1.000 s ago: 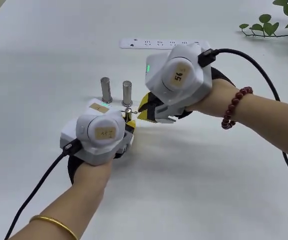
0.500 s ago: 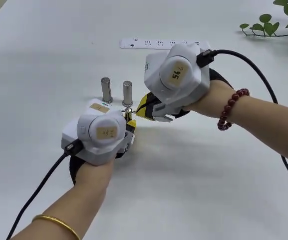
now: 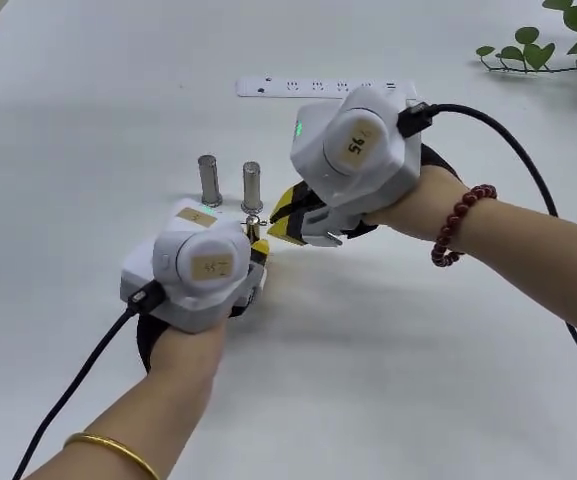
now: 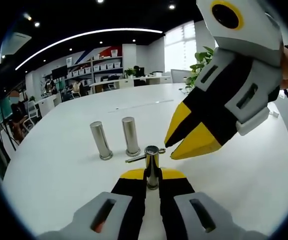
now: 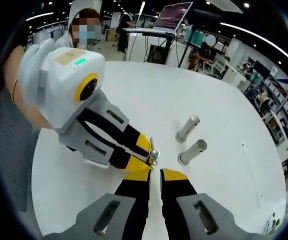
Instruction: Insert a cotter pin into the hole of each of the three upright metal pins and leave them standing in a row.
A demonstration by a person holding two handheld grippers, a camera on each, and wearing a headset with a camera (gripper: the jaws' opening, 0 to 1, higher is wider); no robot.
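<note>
Head view: my left tongs (image 3: 258,250) sit left of centre, closed around the gripped pin (image 3: 254,229), which stands upright on the white counter (image 3: 418,350). My right tongs (image 3: 284,224) come in from the right, their yellow tips just beside that pin's top. Just above it in the frame, the first free pin (image 3: 209,180) and the second free pin (image 3: 252,186) stand upright side by side, near each other but apart. A power strip (image 3: 318,88) lies along the top centre and a plant (image 3: 553,45) fills the upper right corner. Left gripper view: the left tongs (image 4: 152,176) rise from the bottom centre and clamp the gripped pin (image 4: 152,162) low on its shaft. A cotter pin (image 4: 136,158) crosses it just under the top, apparently through the hole, with its straight end poking out to the left and its loop to the right. The right tongs (image 4: 171,150) reach down from the upper right, tips right at that loop. Both free pins stand left of centre. Right gripper view: the right tongs (image 5: 156,172) rise from the bottom centre with a narrow slit between the jaws, tips just below the loop. I cannot tell whether they pinch the cotter pin. The left tongs (image 5: 143,155) enter from the upper left, and the free pins appear slanted right of centre in this rolled view.
</note>
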